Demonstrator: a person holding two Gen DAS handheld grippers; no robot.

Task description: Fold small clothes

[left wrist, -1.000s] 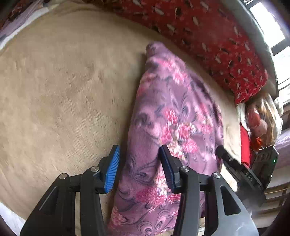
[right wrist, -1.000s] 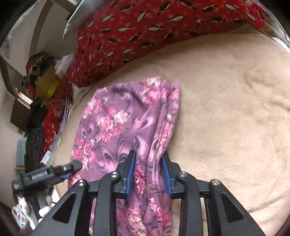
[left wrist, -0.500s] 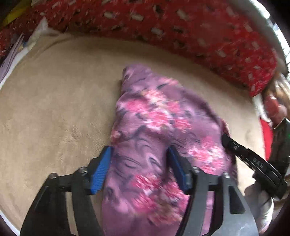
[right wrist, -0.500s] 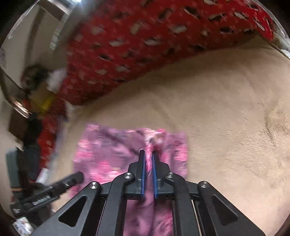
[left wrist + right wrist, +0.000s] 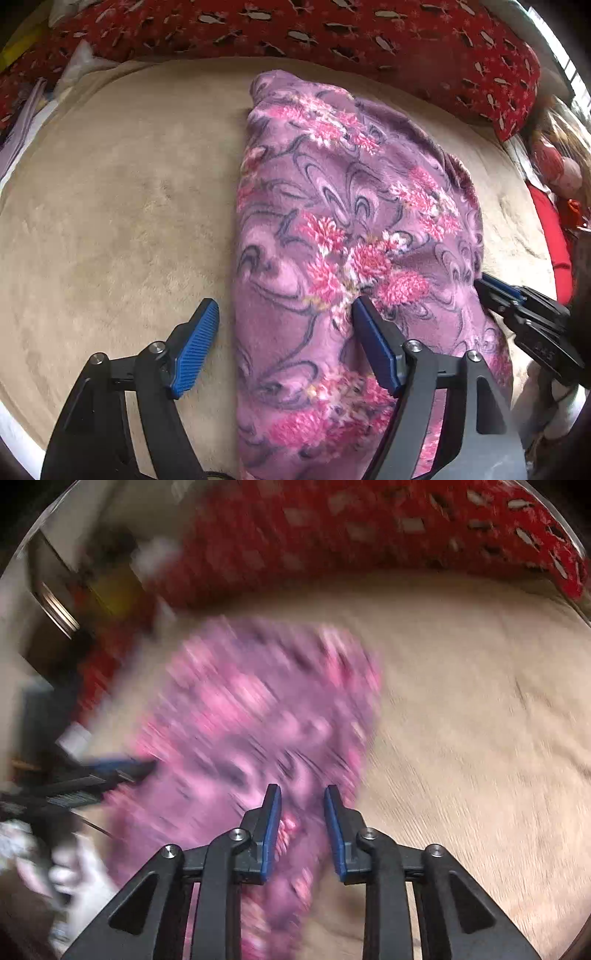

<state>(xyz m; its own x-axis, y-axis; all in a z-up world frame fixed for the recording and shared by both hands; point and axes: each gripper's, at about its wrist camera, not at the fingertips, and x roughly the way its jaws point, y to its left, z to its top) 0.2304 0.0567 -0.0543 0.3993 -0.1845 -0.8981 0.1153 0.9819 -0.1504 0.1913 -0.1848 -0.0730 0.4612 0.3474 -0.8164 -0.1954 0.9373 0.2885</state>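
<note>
Both claws released, left claw (image 5: 284, 343) spread wide, right claw (image 5: 301, 827) narrower, over purple garment (image 5: 351, 240).

The left gripper (image 5: 284, 345) is showing matte black angular arms, silver round screws at the joints and ribbed blue pads on its fingers (image 5: 195, 347). The right gripper (image 5: 302, 830) is showing the same black frame, silver screws and blue-faced fingers (image 5: 271, 830).
</note>
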